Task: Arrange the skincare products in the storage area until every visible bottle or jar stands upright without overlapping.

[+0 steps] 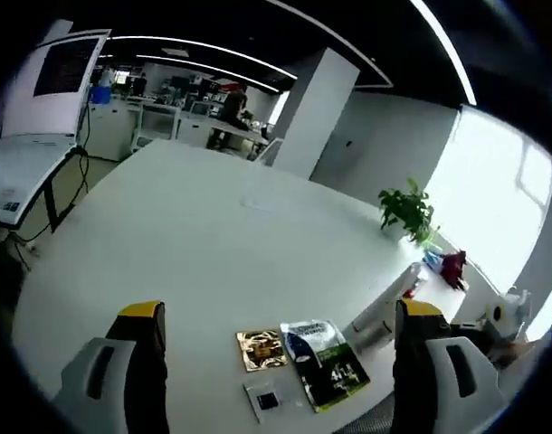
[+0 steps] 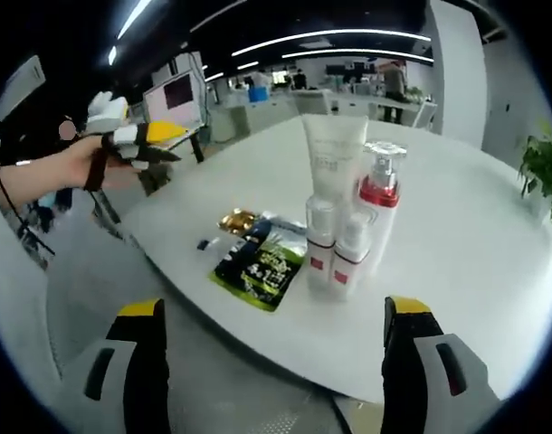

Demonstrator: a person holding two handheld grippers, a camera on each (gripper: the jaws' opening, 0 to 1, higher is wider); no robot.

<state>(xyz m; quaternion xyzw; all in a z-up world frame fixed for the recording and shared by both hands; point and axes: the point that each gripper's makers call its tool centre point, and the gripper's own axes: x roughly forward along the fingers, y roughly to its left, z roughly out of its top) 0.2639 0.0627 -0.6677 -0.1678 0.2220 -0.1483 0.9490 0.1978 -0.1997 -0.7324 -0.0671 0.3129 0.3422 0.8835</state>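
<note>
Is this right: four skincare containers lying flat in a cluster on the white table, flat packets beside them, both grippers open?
Not quite: in the right gripper view the skincare containers stand upright in their cluster, not flat. The rest holds: flat packets lie beside them on the white table; left gripper and right gripper are open.

- The table [image 2: 457, 271] is white
- The tall tube [image 2: 334, 158] is creamy white
- The pump bottle [image 2: 379, 210] is white with a red band and a clear top
- Two small bottles [image 2: 335, 249] are white with red labels
- The flat packet [image 2: 262, 262] is black, green and blue
- The little square packet [image 1: 261, 349] is shiny gold
- The left gripper [image 2: 140, 137] is white with a yellow tip
- The plant [image 1: 408, 212] is green
</note>
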